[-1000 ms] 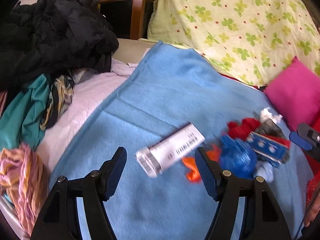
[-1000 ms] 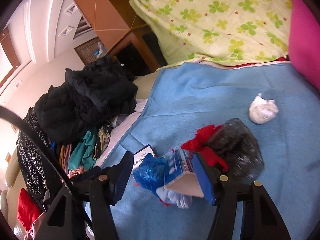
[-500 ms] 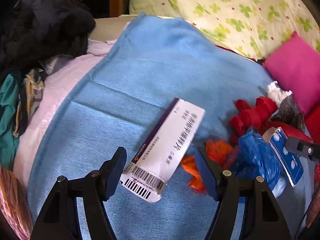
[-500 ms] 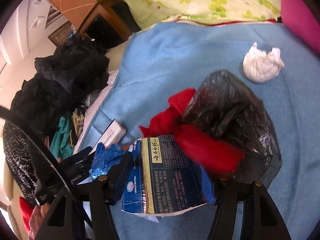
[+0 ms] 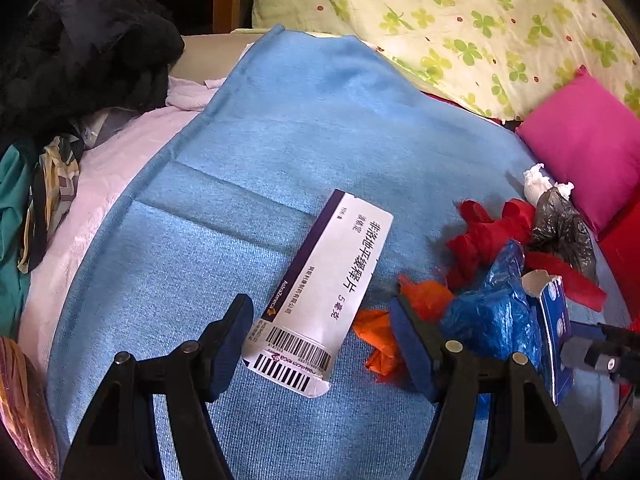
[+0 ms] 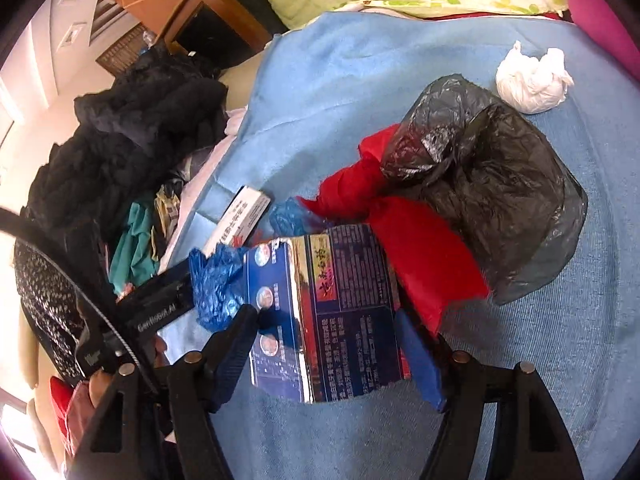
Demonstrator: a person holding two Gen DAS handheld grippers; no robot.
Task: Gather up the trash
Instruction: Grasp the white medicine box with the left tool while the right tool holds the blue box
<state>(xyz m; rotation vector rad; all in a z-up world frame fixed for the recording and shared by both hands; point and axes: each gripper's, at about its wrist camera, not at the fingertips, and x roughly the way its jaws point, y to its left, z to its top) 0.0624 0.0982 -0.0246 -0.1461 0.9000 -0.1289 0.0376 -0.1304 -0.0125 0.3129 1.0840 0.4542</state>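
Trash lies on a blue blanket [image 5: 304, 120]. A white medicine box [image 5: 320, 292] with a barcode lies flat between the fingers of my open left gripper [image 5: 320, 344]. Right of it lie an orange scrap [image 5: 380, 340], a blue plastic bag [image 5: 492, 316], a red bag [image 5: 488, 232], a black bag [image 5: 560, 228] and a white tissue wad [image 5: 536, 184]. My open right gripper [image 6: 324, 352] straddles a torn dark blue carton [image 6: 328, 320]. The red bag [image 6: 412, 240], black bag [image 6: 492, 184], tissue wad [image 6: 528, 84] and white box [image 6: 240, 216] lie beyond it.
A heap of dark clothes [image 5: 72, 52] and coloured garments [image 5: 16, 200] sits to the left on a pale sheet. A floral quilt [image 5: 460, 12] and a pink pillow [image 5: 580, 148] lie at the back right. A wooden cabinet [image 6: 224, 28] stands behind.
Both grippers moved forward and down. The white box now lies between the left fingers, and the blue carton between the right fingers. Both stay open.
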